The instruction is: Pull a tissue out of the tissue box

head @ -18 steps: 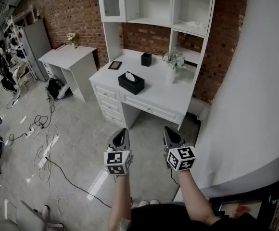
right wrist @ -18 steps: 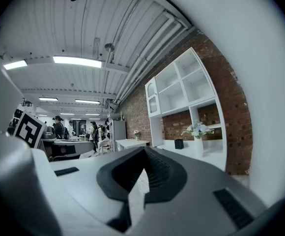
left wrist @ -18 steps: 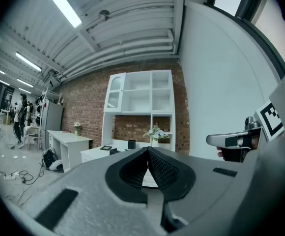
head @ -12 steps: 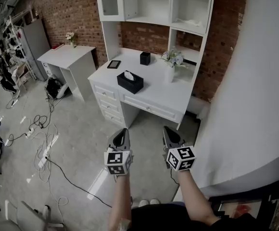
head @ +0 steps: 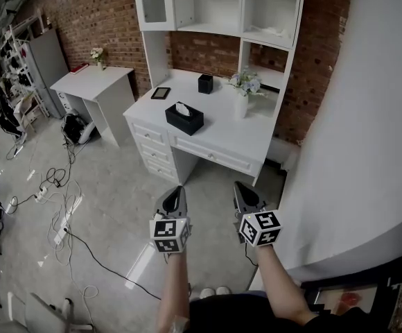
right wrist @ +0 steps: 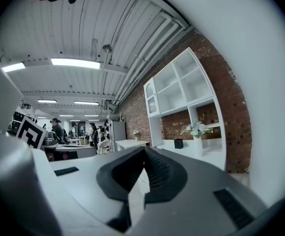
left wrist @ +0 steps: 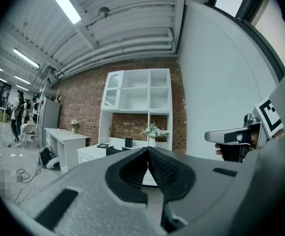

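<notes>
One tissue box (head: 184, 118) on white desk (head: 218, 136), vase (head: 240, 107) nearby, floor cables (head: 68, 211)

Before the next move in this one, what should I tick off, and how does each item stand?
1. Tissue box on desk: ok.
2. Tissue sticking out of the box: ok.
3. Left tool empty: ok.
4. Right tool empty: ok.
5. A tool open to grasp: not ok, both shut.
6. Tools at the box: not ok, both well short of the desk.
</notes>
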